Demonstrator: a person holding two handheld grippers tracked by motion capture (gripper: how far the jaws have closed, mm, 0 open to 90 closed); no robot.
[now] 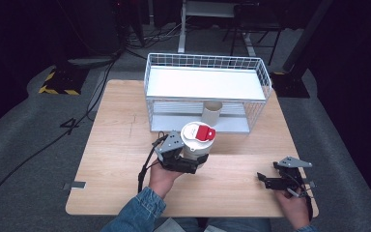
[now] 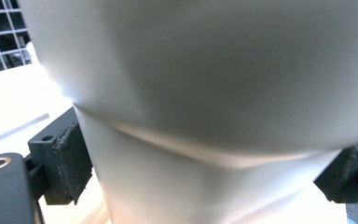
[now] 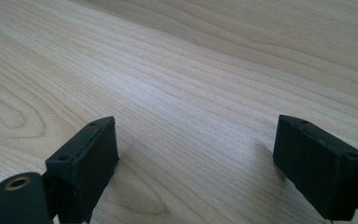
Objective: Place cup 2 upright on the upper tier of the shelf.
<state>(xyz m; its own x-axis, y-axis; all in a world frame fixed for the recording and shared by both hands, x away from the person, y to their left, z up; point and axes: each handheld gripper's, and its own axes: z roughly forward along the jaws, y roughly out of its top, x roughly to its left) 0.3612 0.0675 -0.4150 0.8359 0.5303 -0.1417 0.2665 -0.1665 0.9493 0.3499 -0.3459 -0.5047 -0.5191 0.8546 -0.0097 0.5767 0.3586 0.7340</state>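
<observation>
A white round canister (image 1: 196,143) with a white lid and a red flip cap is held upright a little above the wooden table (image 1: 121,145), just in front of the wire rack. My left gripper (image 1: 189,163) is shut on its lower body. In the left gripper view the canister (image 2: 214,93) sits very close, with both black pads (image 2: 70,163) pressed against its sides. My right gripper (image 1: 266,180) rests low at the table's front right, pointing left. Its jaws stand open over bare wood in the right gripper view (image 3: 196,163), with nothing between them.
A white wire rack (image 1: 207,92) with two shelves stands at the back of the table. A pale cardboard tube (image 1: 211,113) stands upright on its lower shelf. Cables trail over the grey floor at the left.
</observation>
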